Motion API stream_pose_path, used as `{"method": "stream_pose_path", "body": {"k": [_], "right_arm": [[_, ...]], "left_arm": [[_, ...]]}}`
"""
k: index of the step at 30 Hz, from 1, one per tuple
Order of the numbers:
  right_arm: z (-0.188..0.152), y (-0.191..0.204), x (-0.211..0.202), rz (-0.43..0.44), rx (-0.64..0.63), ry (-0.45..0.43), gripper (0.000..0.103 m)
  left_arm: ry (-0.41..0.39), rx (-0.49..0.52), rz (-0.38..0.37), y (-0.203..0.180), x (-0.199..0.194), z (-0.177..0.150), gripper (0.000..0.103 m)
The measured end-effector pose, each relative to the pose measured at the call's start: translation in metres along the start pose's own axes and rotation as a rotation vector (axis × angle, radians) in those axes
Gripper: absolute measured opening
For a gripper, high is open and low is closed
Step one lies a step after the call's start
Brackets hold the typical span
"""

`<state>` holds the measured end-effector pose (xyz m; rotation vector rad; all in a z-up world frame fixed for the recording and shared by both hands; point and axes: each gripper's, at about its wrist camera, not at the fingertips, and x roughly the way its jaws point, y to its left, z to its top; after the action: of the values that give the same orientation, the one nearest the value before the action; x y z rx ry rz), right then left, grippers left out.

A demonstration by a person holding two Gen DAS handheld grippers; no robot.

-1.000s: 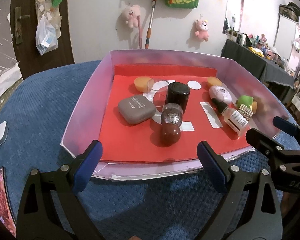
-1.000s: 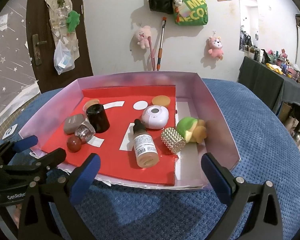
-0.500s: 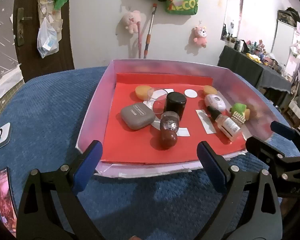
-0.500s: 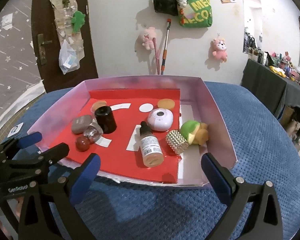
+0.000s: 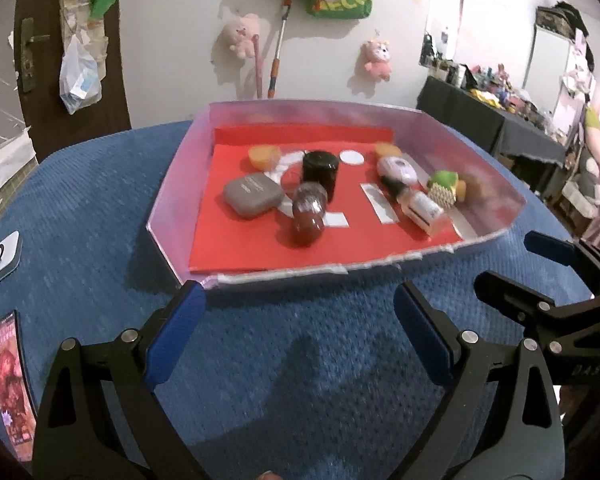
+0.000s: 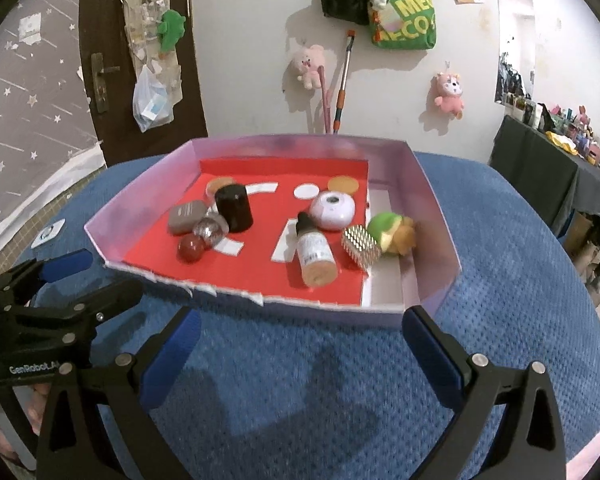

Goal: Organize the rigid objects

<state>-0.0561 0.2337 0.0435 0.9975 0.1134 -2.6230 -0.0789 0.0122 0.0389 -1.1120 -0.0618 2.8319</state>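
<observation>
A pink-walled tray with a red floor sits on the blue cloth. In it lie a grey case, a black jar, a brown-capped glitter bottle, a dropper bottle, a white round device, a studded block and a green toy. My left gripper and right gripper are both open and empty, over the cloth in front of the tray.
The blue cloth covers a round table. A white card and a phone lie at its left edge. A dark side table with clutter stands at the right. The wall behind carries plush toys and bags.
Both grippers have pulled back and up from the tray, which now looks smaller and farther. Both stay open. The objects in the tray have not moved.
</observation>
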Motion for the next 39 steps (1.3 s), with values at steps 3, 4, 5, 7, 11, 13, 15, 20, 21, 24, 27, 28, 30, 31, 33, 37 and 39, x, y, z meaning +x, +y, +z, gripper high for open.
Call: {"method": "stream_pose_path", "body": {"k": [3, 4, 5, 7, 11, 13, 15, 20, 21, 24, 27, 28, 30, 31, 33, 37, 39], "right_arm": [[-0.007, -0.002, 0.0, 0.005, 0.007, 0.024, 0.103], [-0.009, -0.003, 0.0, 0.006, 0.011, 0.03, 0.103], [-0.011, -0.003, 0.0, 0.006, 0.013, 0.036, 0.103], [-0.015, -0.004, 0.001, 0.008, 0.018, 0.048, 0.103], [-0.02, -0.006, 0.003, 0.015, 0.025, 0.074, 0.103], [-0.022, -0.006, 0.003, 0.014, 0.022, 0.082, 0.103], [-0.025, -0.005, 0.004, 0.017, 0.02, 0.093, 0.103], [-0.028, -0.007, 0.007, 0.013, 0.026, 0.113, 0.103], [-0.029, -0.008, 0.007, 0.013, 0.028, 0.117, 0.103], [-0.031, -0.008, 0.008, 0.01, 0.023, 0.127, 0.103], [-0.032, -0.007, 0.01, 0.012, 0.017, 0.138, 0.103], [-0.033, -0.007, 0.011, 0.013, 0.018, 0.142, 0.103], [-0.034, -0.007, 0.012, 0.014, 0.02, 0.146, 0.103], [-0.034, -0.007, 0.012, 0.014, 0.021, 0.148, 0.103], [-0.035, -0.008, 0.013, 0.013, 0.024, 0.152, 0.103], [-0.036, -0.009, 0.016, 0.014, 0.027, 0.161, 0.103], [-0.036, -0.009, 0.016, 0.013, 0.026, 0.165, 0.103]], "left_arm": [[0.017, 0.004, -0.01, -0.001, 0.001, -0.005, 0.096], [0.02, 0.003, -0.012, -0.001, 0.001, -0.006, 0.096], [0.024, 0.002, -0.014, -0.001, 0.002, -0.008, 0.096], [0.031, 0.002, -0.016, -0.001, 0.002, -0.01, 0.096], [0.05, -0.005, -0.023, -0.002, 0.005, -0.015, 0.096], [0.061, -0.01, -0.026, -0.002, 0.006, -0.017, 0.096], [0.066, -0.012, -0.028, -0.002, 0.007, -0.019, 0.096], [0.075, -0.014, -0.027, -0.002, 0.007, -0.022, 0.096], [0.077, -0.015, -0.027, -0.002, 0.008, -0.022, 0.096], [0.085, -0.018, -0.025, -0.001, 0.009, -0.024, 0.096], [0.093, -0.021, -0.025, 0.0, 0.011, -0.026, 0.096], [0.095, -0.021, -0.024, 0.0, 0.012, -0.026, 0.096], [0.101, -0.022, -0.024, 0.0, 0.013, -0.027, 0.096], [0.103, -0.023, -0.025, 0.0, 0.013, -0.028, 0.096], [0.107, -0.026, -0.027, 0.0, 0.014, -0.029, 0.096], [0.118, -0.036, -0.032, 0.002, 0.017, -0.03, 0.096], [0.119, -0.035, -0.029, 0.002, 0.017, -0.031, 0.096]]}}
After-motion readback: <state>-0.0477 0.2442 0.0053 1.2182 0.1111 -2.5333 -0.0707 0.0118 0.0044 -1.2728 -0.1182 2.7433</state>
